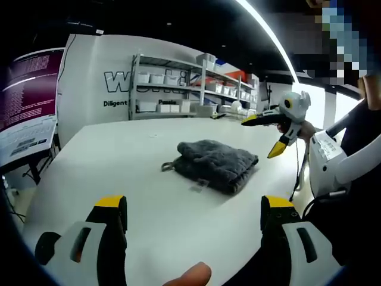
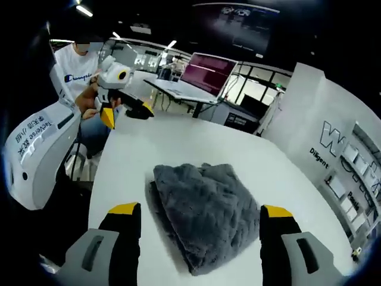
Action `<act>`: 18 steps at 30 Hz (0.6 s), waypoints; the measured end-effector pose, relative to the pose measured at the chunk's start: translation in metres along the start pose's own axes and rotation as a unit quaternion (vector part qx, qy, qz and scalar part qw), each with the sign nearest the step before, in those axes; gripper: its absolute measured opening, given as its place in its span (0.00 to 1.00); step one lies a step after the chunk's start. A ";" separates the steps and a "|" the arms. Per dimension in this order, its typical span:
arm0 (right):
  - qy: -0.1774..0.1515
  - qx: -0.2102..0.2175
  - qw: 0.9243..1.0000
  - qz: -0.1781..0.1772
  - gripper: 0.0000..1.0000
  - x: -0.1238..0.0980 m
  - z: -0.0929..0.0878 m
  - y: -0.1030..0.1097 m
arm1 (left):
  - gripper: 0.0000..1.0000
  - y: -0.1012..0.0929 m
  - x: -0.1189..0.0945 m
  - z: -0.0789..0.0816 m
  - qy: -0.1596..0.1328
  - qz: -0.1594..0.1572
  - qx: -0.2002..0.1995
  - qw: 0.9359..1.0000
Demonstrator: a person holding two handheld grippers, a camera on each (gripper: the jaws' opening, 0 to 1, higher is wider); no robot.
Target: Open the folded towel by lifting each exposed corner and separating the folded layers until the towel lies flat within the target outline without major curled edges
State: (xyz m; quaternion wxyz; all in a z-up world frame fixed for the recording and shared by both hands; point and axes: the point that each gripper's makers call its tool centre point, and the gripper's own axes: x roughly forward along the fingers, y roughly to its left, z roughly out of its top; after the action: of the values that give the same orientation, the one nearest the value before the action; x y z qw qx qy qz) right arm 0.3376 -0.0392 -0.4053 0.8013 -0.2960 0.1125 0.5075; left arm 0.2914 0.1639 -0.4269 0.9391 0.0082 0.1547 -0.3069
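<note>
A dark grey fluffy towel [image 1: 217,161] lies folded on the white table [image 1: 119,161], with a small loop at its left corner. In the left gripper view my left gripper [image 1: 193,205] is open, well short of the towel. My right gripper [image 1: 262,136] hangs open above the towel's right edge, apart from it. In the right gripper view the towel [image 2: 202,190] lies close in front, and my right gripper [image 2: 200,210] is open wide just above its near end. My left gripper [image 2: 127,116] shows open across the table [image 2: 178,143].
Metal shelves with white bins [image 1: 178,89] stand behind the table, and a lit screen [image 1: 30,89] is at the left. A person in a white shirt [image 2: 74,74] is at the table's far side. A white casing [image 2: 36,149] is at the table's left edge.
</note>
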 end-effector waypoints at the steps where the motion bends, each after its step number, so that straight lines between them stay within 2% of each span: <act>1: -0.002 -0.003 1.000 0.001 0.82 0.004 0.003 0.000 | 0.92 0.000 0.000 0.000 0.001 0.000 0.001 1.000; 4: -0.004 -0.013 1.000 0.009 0.74 0.016 0.008 0.005 | 0.92 0.002 -0.001 0.000 0.003 0.006 0.005 1.000; 7: -0.006 -0.020 0.999 0.035 0.67 0.029 0.013 0.017 | 0.92 0.005 -0.001 -0.002 0.007 0.010 0.007 1.000; 12: -0.003 -0.057 0.996 0.062 0.60 0.047 0.021 0.032 | 0.91 0.005 0.001 -0.004 0.008 0.005 0.003 1.000; 14: -0.005 -0.057 0.996 0.063 0.58 0.055 0.026 0.034 | 0.91 0.005 0.002 -0.005 0.010 0.004 0.004 1.000; 16: -0.001 -0.059 0.996 0.074 0.48 0.063 0.028 0.041 | 0.91 0.005 0.002 -0.006 0.012 0.004 0.003 1.000; 18: 0.007 -0.082 0.993 0.086 0.43 0.069 0.025 0.047 | 0.91 0.005 0.002 -0.006 0.012 0.003 0.003 1.000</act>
State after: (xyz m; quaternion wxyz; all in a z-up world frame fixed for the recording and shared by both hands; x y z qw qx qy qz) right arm 0.3251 0.0416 -0.4352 0.7271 -0.3538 0.1014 0.5796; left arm 0.2944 0.1675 -0.4339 0.9380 0.0147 0.1650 -0.3044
